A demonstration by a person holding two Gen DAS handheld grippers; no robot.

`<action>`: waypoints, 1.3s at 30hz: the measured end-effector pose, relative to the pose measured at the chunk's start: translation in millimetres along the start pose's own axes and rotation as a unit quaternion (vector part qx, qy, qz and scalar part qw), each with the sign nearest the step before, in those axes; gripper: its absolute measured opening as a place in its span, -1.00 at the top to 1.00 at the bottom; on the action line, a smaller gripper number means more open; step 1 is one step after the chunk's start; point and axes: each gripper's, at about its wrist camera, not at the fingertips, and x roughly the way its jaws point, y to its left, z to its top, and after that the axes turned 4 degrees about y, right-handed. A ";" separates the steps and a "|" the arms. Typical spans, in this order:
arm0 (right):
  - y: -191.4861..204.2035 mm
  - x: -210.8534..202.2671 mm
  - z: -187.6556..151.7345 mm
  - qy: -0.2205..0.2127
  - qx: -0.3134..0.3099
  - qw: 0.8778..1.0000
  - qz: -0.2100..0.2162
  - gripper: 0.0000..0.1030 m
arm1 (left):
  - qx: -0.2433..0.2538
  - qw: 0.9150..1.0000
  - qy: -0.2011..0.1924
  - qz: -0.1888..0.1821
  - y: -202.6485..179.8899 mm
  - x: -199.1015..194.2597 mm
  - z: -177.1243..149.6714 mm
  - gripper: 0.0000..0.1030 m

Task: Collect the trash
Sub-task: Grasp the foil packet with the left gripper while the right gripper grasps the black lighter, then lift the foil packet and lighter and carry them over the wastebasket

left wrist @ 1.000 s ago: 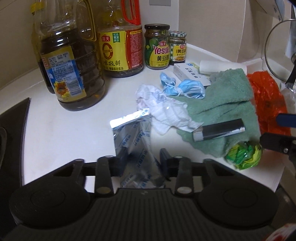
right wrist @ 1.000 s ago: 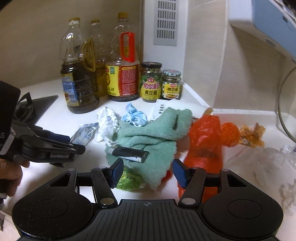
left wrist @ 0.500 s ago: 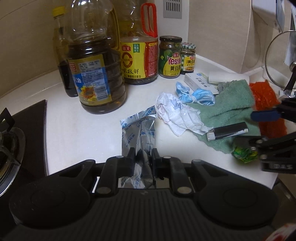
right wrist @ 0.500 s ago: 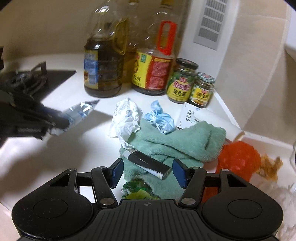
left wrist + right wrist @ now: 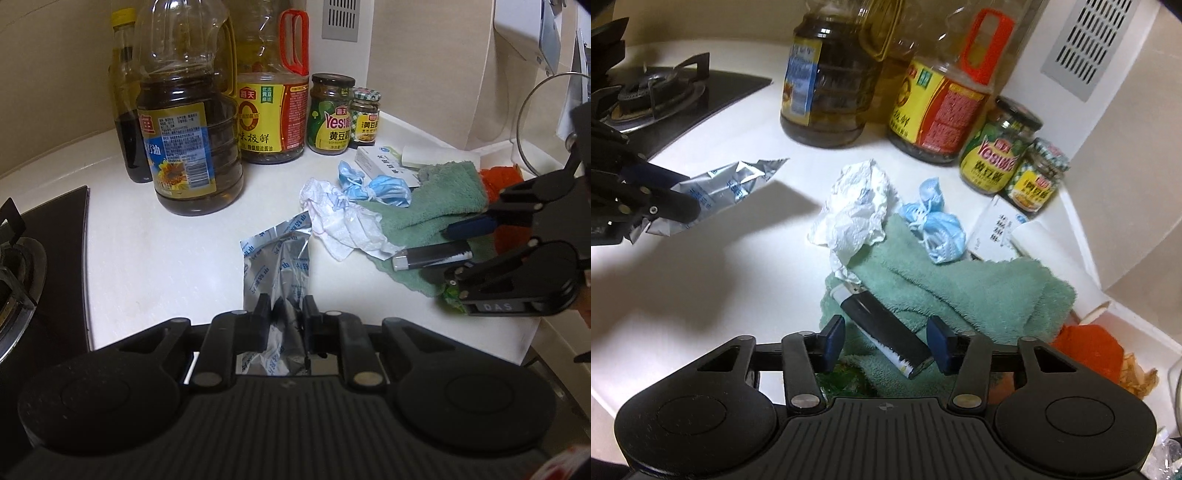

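Observation:
My left gripper (image 5: 284,314) is shut on a silver foil wrapper (image 5: 277,258), which it holds off the white counter (image 5: 166,266). From the right wrist view, the wrapper (image 5: 731,181) sticks out of that gripper (image 5: 676,199) at the left. My right gripper (image 5: 886,341) hangs over a black lighter (image 5: 882,332) lying on a green towel (image 5: 960,288). Its jaws are closing with the lighter between them, and the pads do not press on it. The left wrist view shows the lighter (image 5: 432,254) between the right gripper's (image 5: 454,251) two fingers.
A crumpled white tissue (image 5: 857,206), a blue face mask (image 5: 934,225) and a green wrapper (image 5: 846,380) lie around the towel. An orange bag (image 5: 1086,343) is at the right. Oil bottles (image 5: 188,147), jars (image 5: 330,114) and a white box (image 5: 380,162) stand behind. A gas stove (image 5: 22,266) is at the left.
My left gripper closed on the foil wrapper and lifted it off the counter. My right gripper rolled, moved over the lighter, and its jaws narrowed.

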 end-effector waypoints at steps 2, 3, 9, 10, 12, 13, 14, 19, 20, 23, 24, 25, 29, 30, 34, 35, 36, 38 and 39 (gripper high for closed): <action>-4.3 2.7 0.1 0.002 0.008 1.000 0.008 0.19 | 0.000 1.000 0.000 -0.001 -0.6 -0.7 -0.3 0.70; -5.4 3.3 0.3 0.003 0.009 1.000 0.010 0.22 | -0.001 1.000 0.000 -0.002 -0.7 -0.8 -0.3 0.70; -0.2 -2.7 0.5 0.001 -0.001 1.000 0.027 0.44 | -0.005 1.000 0.001 -0.003 -1.2 -0.2 -0.9 0.70; 0.6 -3.7 0.8 0.001 0.002 0.999 0.034 0.44 | -0.006 1.000 0.001 -0.004 -1.9 -0.2 -0.8 0.70; 2.3 -4.7 1.3 0.004 0.009 0.998 0.056 0.44 | -0.007 1.000 0.002 -0.005 -2.4 1.3 -0.1 0.70; 3.8 -4.7 1.0 0.006 0.010 0.998 0.066 0.44 | -0.007 1.000 0.002 -0.005 -2.7 1.6 -0.1 0.70; 5.5 -4.1 1.0 0.009 0.011 0.997 0.074 0.44 | -0.007 1.000 0.002 -0.005 -3.0 1.9 -0.2 0.70; 11.1 -0.3 -1.5 -0.005 0.026 0.997 0.078 0.44 | -0.009 1.000 0.005 -0.005 -2.0 3.2 -0.3 0.70; 10.8 1.7 -1.5 -0.007 0.034 0.996 0.078 0.43 | -0.010 1.000 0.005 -0.005 -1.8 3.2 -0.7 0.70; 12.0 6.7 -1.7 -0.013 0.055 0.995 0.079 0.44 | -0.013 1.000 0.006 -0.003 -1.1 3.8 -1.1 0.70; 13.7 7.8 -2.0 -0.013 0.057 0.995 0.075 0.44 | -0.014 1.000 0.007 -0.003 -1.0 3.7 -1.3 0.70; 15.1 7.7 -2.6 -0.017 0.059 0.996 0.071 0.44 | -0.015 1.000 0.007 -0.002 -0.8 3.7 -1.6 0.70; 13.5 8.0 -6.3 -0.024 0.095 0.993 0.068 0.49 | -0.017 1.000 0.009 -0.001 -0.7 2.9 -2.9 0.70; 13.3 7.5 -7.3 -0.027 0.103 0.992 0.066 0.58 | -0.018 1.000 0.009 -0.001 -1.1 2.5 -3.4 0.70; 15.1 1.2 -12.4 -0.040 0.119 0.990 0.063 0.58 | -0.020 1.000 0.009 -0.005 -3.0 -0.2 -5.1 0.70; 15.9 -1.4 -14.0 -0.044 0.121 0.990 0.062 0.58 | -0.021 1.000 0.009 -0.007 -3.6 -1.0 -5.4 0.70; 17.6 -4.2 -15.6 -0.046 0.125 0.989 0.062 0.58 | -0.022 1.000 0.010 -0.009 -4.3 -1.9 -5.9 0.70; 19.3 -11.9 -20.4 -0.052 0.137 0.987 0.064 0.58 | -0.023 1.000 0.010 -0.013 -6.3 -5.1 -7.6 0.70; 20.4 -15.9 -22.8 -0.056 0.141 0.986 0.064 0.58 | -0.024 1.000 0.010 -0.016 -7.9 -6.9 -8.5 0.70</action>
